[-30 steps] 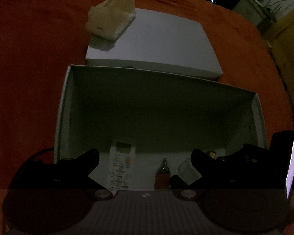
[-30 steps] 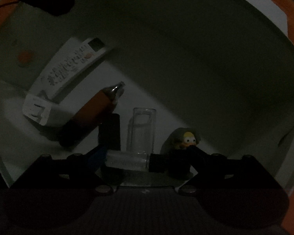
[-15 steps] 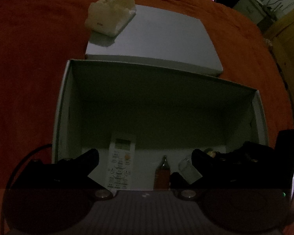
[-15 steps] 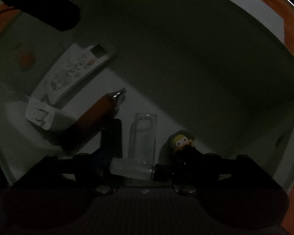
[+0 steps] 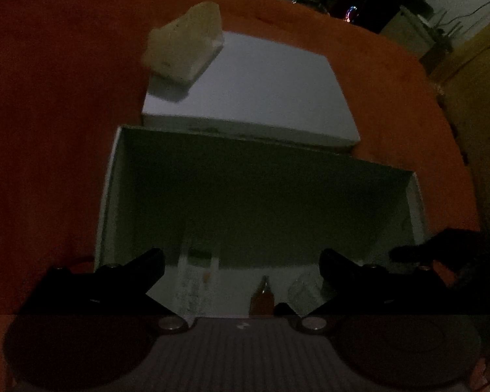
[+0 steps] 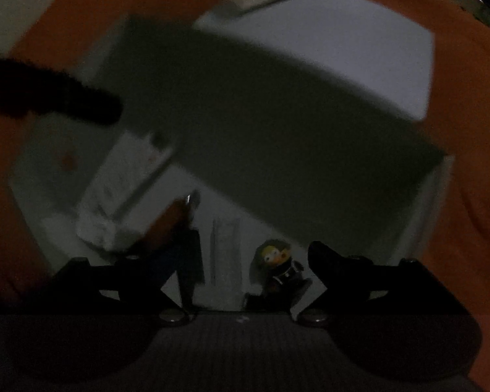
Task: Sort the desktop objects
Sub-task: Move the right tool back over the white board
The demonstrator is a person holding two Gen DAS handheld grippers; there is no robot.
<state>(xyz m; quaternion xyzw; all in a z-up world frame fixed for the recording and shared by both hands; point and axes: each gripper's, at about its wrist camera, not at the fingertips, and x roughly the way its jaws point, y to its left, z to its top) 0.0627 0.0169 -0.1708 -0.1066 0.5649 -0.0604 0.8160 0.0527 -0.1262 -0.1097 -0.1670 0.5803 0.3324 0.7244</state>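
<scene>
An open white box (image 5: 109, 196) sits on the orange cloth. On its floor lie a white remote (image 5: 196, 277), a brown bottle (image 5: 261, 297) and a clear case (image 5: 305, 289). My left gripper (image 5: 241, 261) hovers over the box's near edge, open and empty. In the blurred right wrist view, my right gripper (image 6: 241, 261) is above the box with its jaws opening and nothing between them. Below it I see the remote (image 6: 124, 196), the bottle (image 6: 170, 225), the clear case (image 6: 223, 248) and a small yellow-faced figure (image 6: 277, 261).
A flat white lid (image 5: 261, 91) lies behind the box with a pale tissue pack (image 5: 183, 45) on its far left corner. The orange cloth (image 5: 49, 130) surrounds both. The right gripper's dark body (image 5: 441, 251) shows by the box's right wall. Dark furniture stands beyond the table.
My right gripper has risen out of the box, so more of the box and cloth shows. The pale tube that lay between its fingers is gone from view. The left gripper has hardly moved.
</scene>
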